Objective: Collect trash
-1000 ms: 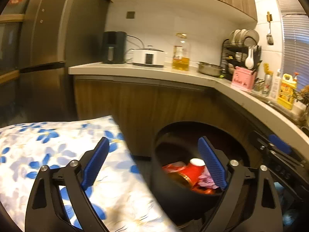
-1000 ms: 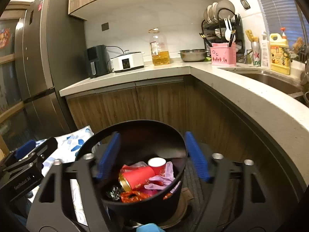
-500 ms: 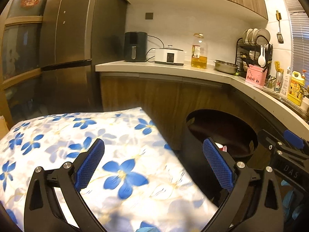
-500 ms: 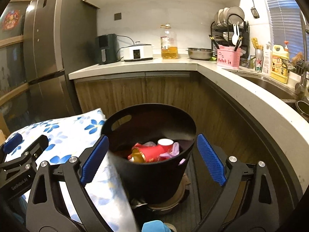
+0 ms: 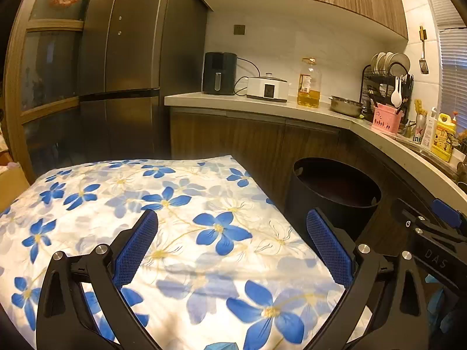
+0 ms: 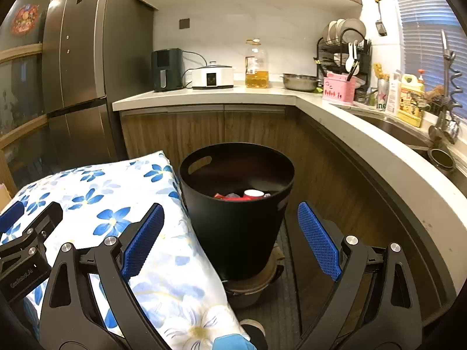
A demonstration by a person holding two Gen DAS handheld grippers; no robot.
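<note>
A black trash bin [image 6: 236, 210] stands on the floor between a flowered table and the curved kitchen counter. Red wrappers and a red cup with a white rim [image 6: 253, 194] lie inside it. My right gripper [image 6: 231, 229] is open, some way back from the bin, with nothing between its blue pads. In the left wrist view the bin [image 5: 332, 192] sits at the right, its contents hidden. My left gripper [image 5: 232, 242] is open and empty above the blue-flowered tablecloth [image 5: 163, 204]. The right gripper's body [image 5: 435, 242] shows at the right edge.
The white countertop [image 6: 379, 145] curves from the back wall to the sink at the right, with wooden cabinets [image 6: 204, 128] under it. A dark fridge [image 5: 116, 73] stands at the left. An air fryer, cooker, oil bottle, bowl and dish rack [image 6: 344, 55] sit on the counter.
Both grippers have drawn back from the bin, which now looks smaller and farther off. More of the flowered tablecloth fills the left view. The right gripper's jaws spread a little wider.
</note>
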